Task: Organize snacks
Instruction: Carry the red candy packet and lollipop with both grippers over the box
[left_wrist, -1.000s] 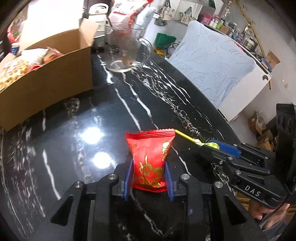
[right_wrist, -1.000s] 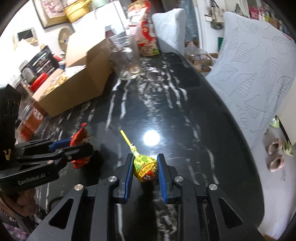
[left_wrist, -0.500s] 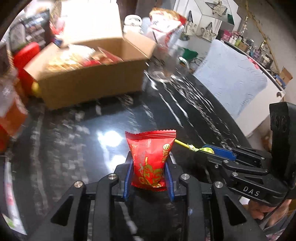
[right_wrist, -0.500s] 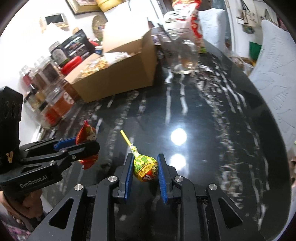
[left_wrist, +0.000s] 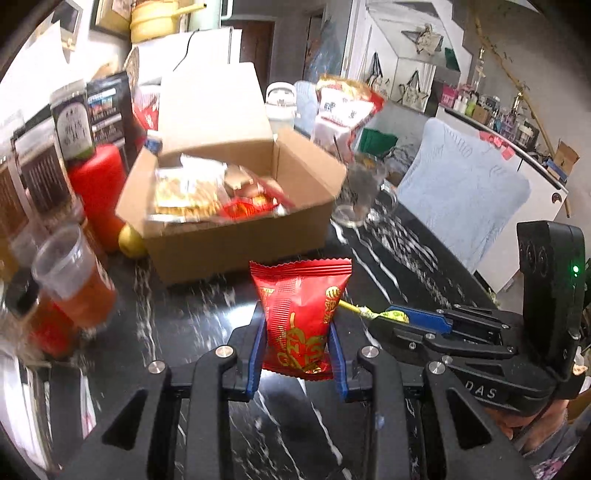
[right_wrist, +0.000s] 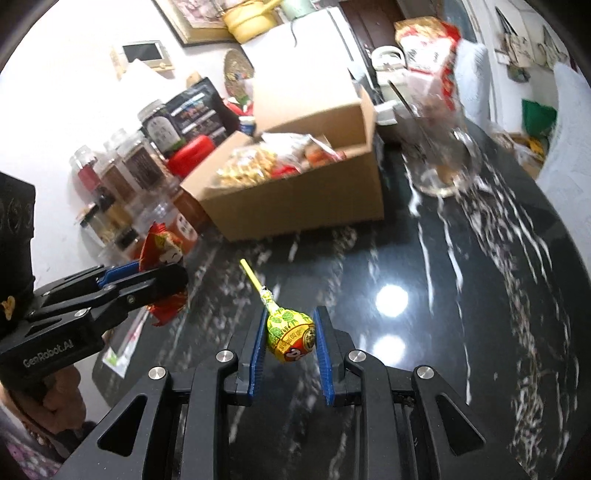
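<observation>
Red snack bag (left_wrist: 301, 321) sits squeezed in the left tongs (left_wrist: 297, 350); the right tongs (right_wrist: 291, 343) pinch a yellow lollipop (right_wrist: 290, 334) above the black bench (right_wrist: 424, 258).

- The cardboard box (left_wrist: 236, 236) stands on the surface (left_wrist: 184, 314), with snack packets (left_wrist: 207, 188) in it.
- Right of the box: glass cup (left_wrist: 364, 199).
- Left of the box: jars (right_wrist: 122, 173) and plastic cup (left_wrist: 70, 273).
- Behind the box: large bag (left_wrist: 343, 107).

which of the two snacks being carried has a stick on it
The lollipop in the right gripper: a thin yellow stick pokes out of its green and yellow wrapper. The red snack packet in the left gripper is a flat sealed pouch with no stick.
</observation>
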